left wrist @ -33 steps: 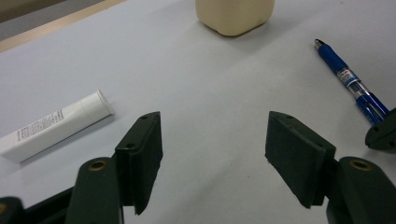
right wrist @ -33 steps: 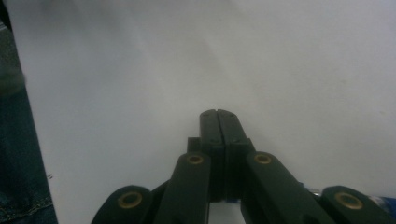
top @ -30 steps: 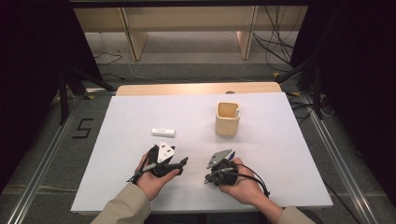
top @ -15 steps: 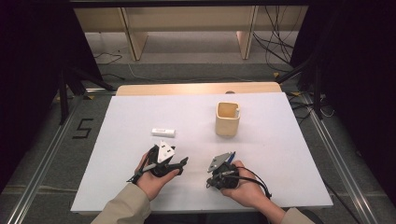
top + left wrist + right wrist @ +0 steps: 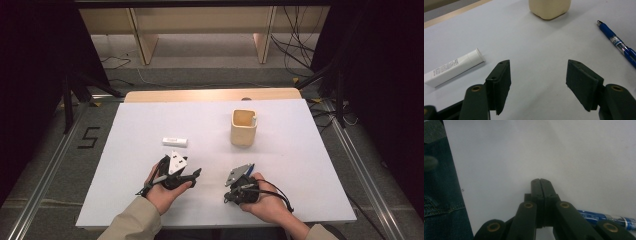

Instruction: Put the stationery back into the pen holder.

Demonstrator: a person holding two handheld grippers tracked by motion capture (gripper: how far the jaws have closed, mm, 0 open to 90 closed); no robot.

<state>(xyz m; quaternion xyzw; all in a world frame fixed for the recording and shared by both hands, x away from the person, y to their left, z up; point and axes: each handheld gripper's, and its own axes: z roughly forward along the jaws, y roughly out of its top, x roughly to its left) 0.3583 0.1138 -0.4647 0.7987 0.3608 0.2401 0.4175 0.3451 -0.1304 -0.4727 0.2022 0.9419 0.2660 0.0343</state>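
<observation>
Left gripper (image 5: 196,172), lower centre-left of the high view: black body, grey three-cornered plate on top with dark dots, thin black cable trailing to the left. Its own view shows two dark, flat rectangular pads (image 5: 584,86) on black links, brass-coloured rivets at the pivots. Right gripper (image 5: 250,166), lower centre-right: black, grey plate, black cable looping to the right; links (image 5: 541,202) black with brass rivets. Sleeves (image 5: 132,222) are beige. Blue denim with yellow stitching at the left edge of the right gripper view.

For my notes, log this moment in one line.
left tongs: open, empty | right tongs: shut, empty | pen: on table | tube: on table | cup: upright
</observation>
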